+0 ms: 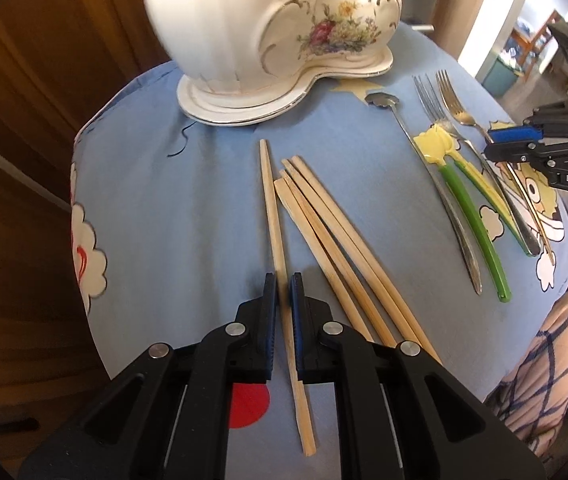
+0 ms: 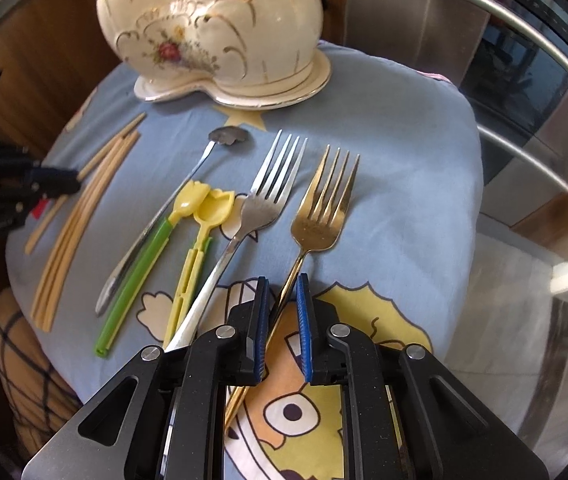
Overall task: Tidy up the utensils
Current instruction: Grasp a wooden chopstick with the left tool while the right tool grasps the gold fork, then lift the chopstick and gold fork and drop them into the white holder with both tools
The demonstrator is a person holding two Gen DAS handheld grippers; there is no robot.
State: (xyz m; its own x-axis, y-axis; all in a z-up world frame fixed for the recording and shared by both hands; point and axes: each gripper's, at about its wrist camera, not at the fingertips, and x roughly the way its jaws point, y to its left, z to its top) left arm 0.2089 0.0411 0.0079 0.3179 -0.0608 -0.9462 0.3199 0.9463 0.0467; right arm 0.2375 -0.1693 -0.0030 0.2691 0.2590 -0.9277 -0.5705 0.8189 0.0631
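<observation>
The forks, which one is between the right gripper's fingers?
The gold fork, farthest from the chopsticks: its thin handle runs between the right gripper's open fingers. The silver fork lies beside it, its handle passing outside them.

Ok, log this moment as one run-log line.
left tool: astride lone bamboo chopstick, not clamped | right tool: astride gold metal fork handle, open | white floral porcelain holder: upright

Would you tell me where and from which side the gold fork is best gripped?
Grip the gold fork on its thin handle, coming from the handle end with a finger either side. The tines point toward the porcelain dish, and the right gripper already straddles the handle.
</observation>
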